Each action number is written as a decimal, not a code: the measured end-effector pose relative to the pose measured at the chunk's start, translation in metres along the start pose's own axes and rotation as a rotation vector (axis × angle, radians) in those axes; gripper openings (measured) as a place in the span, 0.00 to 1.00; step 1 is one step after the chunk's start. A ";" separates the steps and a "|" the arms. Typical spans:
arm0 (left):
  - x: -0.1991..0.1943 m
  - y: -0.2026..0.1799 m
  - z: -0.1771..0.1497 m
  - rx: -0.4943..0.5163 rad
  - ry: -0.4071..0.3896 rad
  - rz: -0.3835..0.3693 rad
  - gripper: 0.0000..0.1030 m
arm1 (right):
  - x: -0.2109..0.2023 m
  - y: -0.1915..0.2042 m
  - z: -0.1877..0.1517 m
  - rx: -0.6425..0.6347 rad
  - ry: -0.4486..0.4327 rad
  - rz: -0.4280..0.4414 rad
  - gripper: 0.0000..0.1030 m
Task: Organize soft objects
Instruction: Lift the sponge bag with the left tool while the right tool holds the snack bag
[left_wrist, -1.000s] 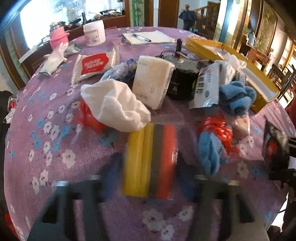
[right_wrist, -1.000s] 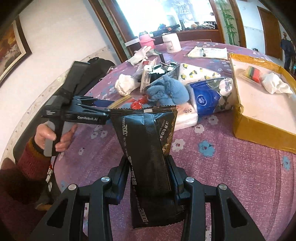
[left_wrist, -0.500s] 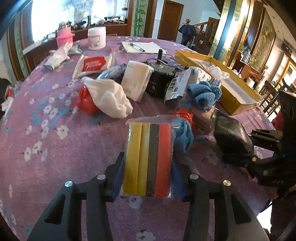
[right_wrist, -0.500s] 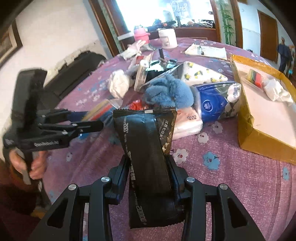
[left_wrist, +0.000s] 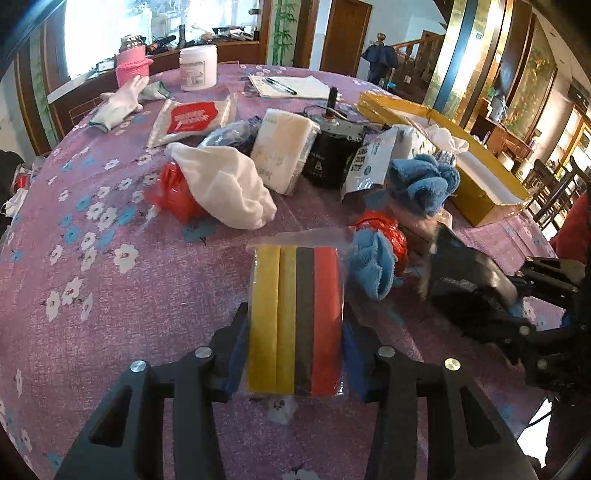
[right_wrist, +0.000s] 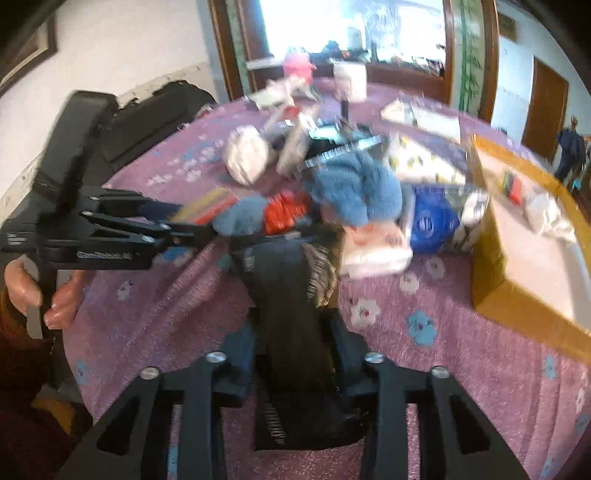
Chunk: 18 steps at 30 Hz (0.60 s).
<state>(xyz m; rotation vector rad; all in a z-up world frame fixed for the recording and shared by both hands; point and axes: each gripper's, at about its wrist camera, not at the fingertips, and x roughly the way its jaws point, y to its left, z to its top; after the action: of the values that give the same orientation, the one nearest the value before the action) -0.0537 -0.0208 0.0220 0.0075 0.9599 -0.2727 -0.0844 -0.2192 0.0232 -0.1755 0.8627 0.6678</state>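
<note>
The left claw (left_wrist: 295, 354) was clamped on a sponge pack (left_wrist: 294, 321) above the table (left_wrist: 110, 295). The right claw (right_wrist: 291, 354), jaws closing, squeezed a black pouch (right_wrist: 288, 317); the yellow box (right_wrist: 517, 288) lay at two o'clock.

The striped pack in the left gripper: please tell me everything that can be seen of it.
The striped pack is a clear plastic bag of four soft-looking strips side by side: two yellow, one dark grey, one orange-red. It stands upright above the purple flowered tablecloth, squeezed at its lower sides between the left gripper's blue-padded fingers. Its loose top edge is crinkled.

A black motor (left_wrist: 334, 155) beside a white jar (left_wrist: 197, 67).
</note>
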 end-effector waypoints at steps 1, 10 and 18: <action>-0.003 0.001 0.000 -0.004 -0.010 -0.004 0.43 | -0.003 0.001 0.002 -0.002 -0.006 0.004 0.32; -0.033 0.009 0.022 -0.084 -0.162 -0.007 0.43 | -0.038 -0.007 0.040 0.078 -0.191 0.036 0.32; -0.014 0.018 0.056 -0.184 -0.250 0.034 0.43 | -0.002 -0.025 0.106 0.153 -0.273 -0.017 0.32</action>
<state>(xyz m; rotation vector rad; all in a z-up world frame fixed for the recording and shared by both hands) -0.0117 -0.0079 0.0637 -0.1754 0.7320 -0.1485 -0.0021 -0.1975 0.0909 0.0465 0.6451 0.5913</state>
